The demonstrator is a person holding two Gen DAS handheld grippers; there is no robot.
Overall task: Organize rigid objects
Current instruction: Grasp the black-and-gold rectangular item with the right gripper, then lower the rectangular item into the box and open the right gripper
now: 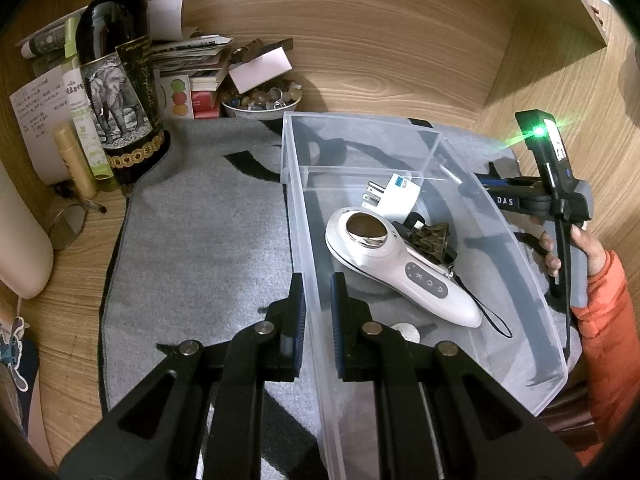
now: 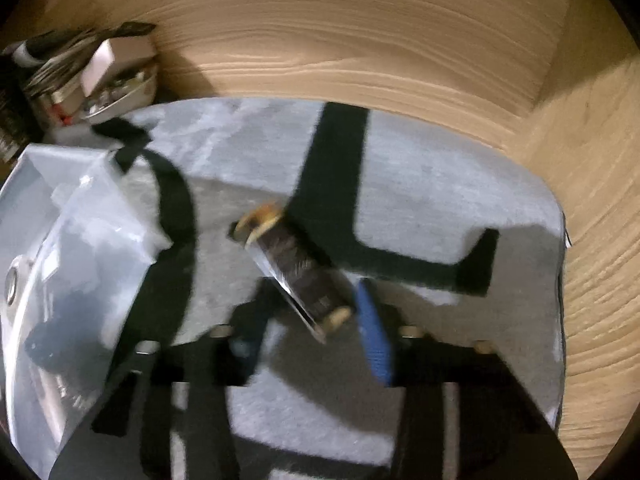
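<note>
Fingers of the left gripper point(image 1: 318, 320) are clamping the near wall of the clear plastic bin point(image 1: 532, 264) at lower centre of the left view, seemingly steadying it for loading. Right gripper point(image 2: 316, 316) is angling downward at centre of its view, apparently nipping a dark cylindrical tube with tan ends point(image 2: 294, 270) lying on the grey mat point(image 2: 440, 184), beside the bin.

- Clear plastic bin point(image 1: 516, 248) is sitting on the grey mat, holding a white handheld device point(image 1: 400, 268) lying flat, a white plug adapter point(image 1: 394, 196) at its 12 o'clock, and a camouflage-patterned item point(image 1: 434, 236).
- Dark cylindrical object point(image 2: 296, 268) with tan ends is lying tilted toward 11 o'clock on the mat.
</note>
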